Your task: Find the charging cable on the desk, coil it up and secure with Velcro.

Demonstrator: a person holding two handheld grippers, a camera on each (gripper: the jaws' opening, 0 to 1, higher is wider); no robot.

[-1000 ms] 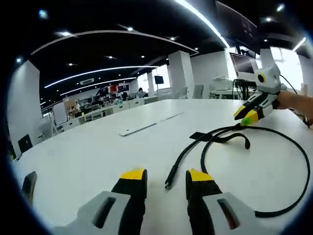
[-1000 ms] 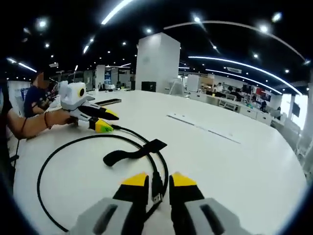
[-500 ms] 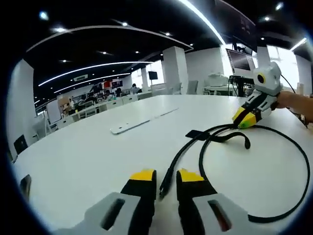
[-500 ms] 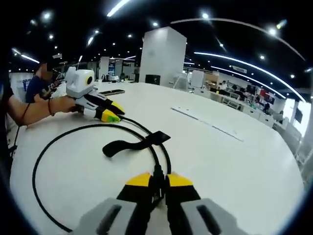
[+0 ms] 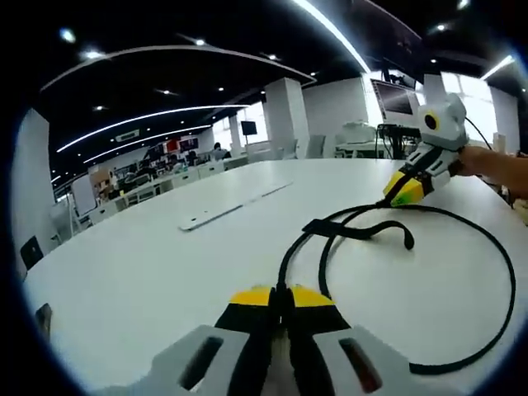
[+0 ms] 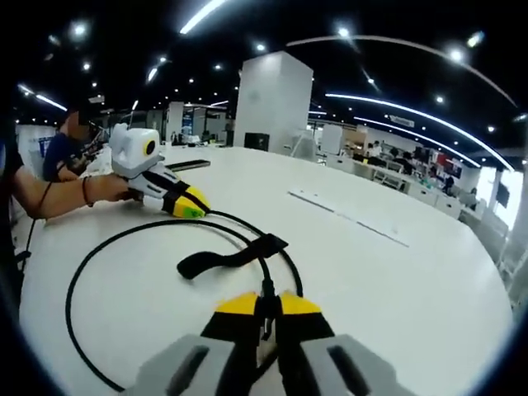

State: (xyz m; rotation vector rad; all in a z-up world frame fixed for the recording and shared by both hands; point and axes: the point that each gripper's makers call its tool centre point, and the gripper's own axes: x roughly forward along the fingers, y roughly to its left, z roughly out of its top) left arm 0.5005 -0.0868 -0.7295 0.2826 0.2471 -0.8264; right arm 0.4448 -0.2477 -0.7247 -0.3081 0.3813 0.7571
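A long black charging cable [image 5: 289, 252] lies in a wide loop on the white table [image 5: 148, 264]. A black Velcro strap [image 5: 363, 231] is fixed to it near the middle. My left gripper [image 5: 280, 293] is shut on one cable end at the bottom of the left gripper view. My right gripper [image 5: 404, 188], held by a hand, grips the far end there. In the right gripper view, my right gripper [image 6: 268, 301] is shut on the cable [image 6: 266, 272] plug. The strap [image 6: 227, 257] lies just ahead. The left gripper [image 6: 188, 204] pinches the other end at the left.
A flat white strip [image 5: 235, 206] lies farther back on the table, also the strip [image 6: 346, 219] in the right gripper view. A person's forearm [image 6: 66, 198] rests on the table at the left. A dark flat object [image 6: 183, 172] lies behind it.
Left jaws went from wide open to shut on the cable end. Right jaws narrowed from slightly apart to shut on the plug.
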